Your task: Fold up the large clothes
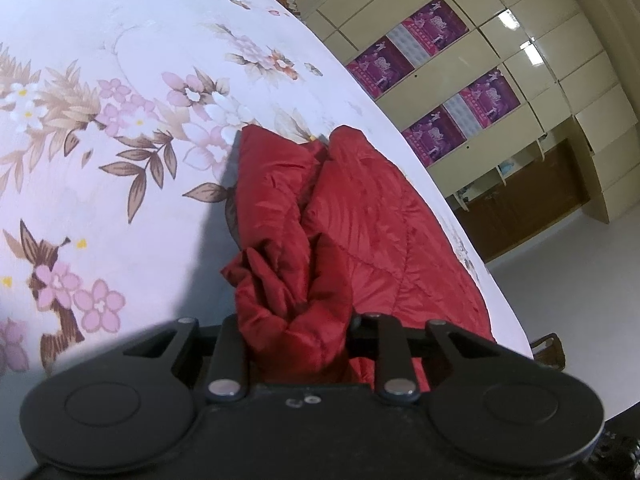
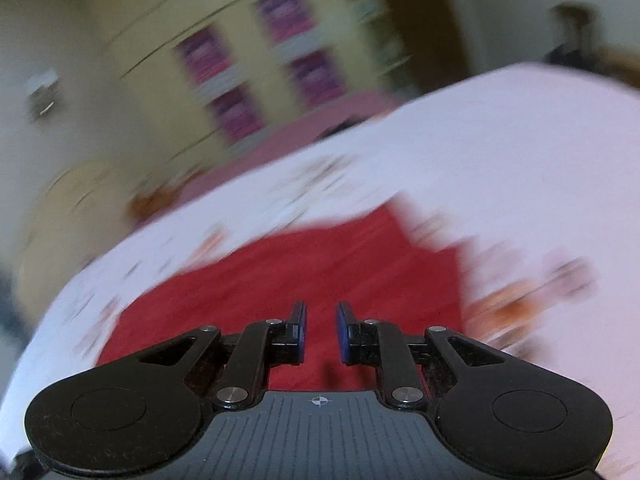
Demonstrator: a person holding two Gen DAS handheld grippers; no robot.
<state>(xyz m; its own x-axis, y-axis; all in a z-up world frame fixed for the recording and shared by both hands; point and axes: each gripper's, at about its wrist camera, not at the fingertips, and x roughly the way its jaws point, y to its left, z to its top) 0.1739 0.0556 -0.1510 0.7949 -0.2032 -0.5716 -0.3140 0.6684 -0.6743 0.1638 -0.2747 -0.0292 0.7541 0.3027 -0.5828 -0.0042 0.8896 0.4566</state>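
**Red quilted jacket gripped at one bunched end, the rest lying on the flowered cloth**

The red quilted jacket of shiny padded fabric (image 1: 360,208) is seen lying on a white cloth printed with pink and brown flowers (image 1: 120,128), close to that cloth's far edge. A gathered handful of it is clamped in the left gripper (image 1: 294,334), whose fingers are hidden by the bunched material. The right gripper (image 2: 321,334) is held above the flat red expanse (image 2: 300,264) with its blue-padded fingers (image 2: 301,332) a narrow gap apart and nothing between them; this view is heavily blurred, so detail of the garment there cannot be made out.

The jacket is judged to be light, soft and puffy, with a slick shell that may slide through a shallow pinch. A hold is best taken deep on a hem, cuff or seam, where several layers are gathered, rather than on a single smooth panel. Trapped air may be expected to make folded layers spring back.

The edge of the cloth runs just beside the garment in the left view, and floor lies beyond it, so a drag that way could let the jacket slip off. Ample open cloth is offered on the other side, toward the flower print, for laying the fold over.
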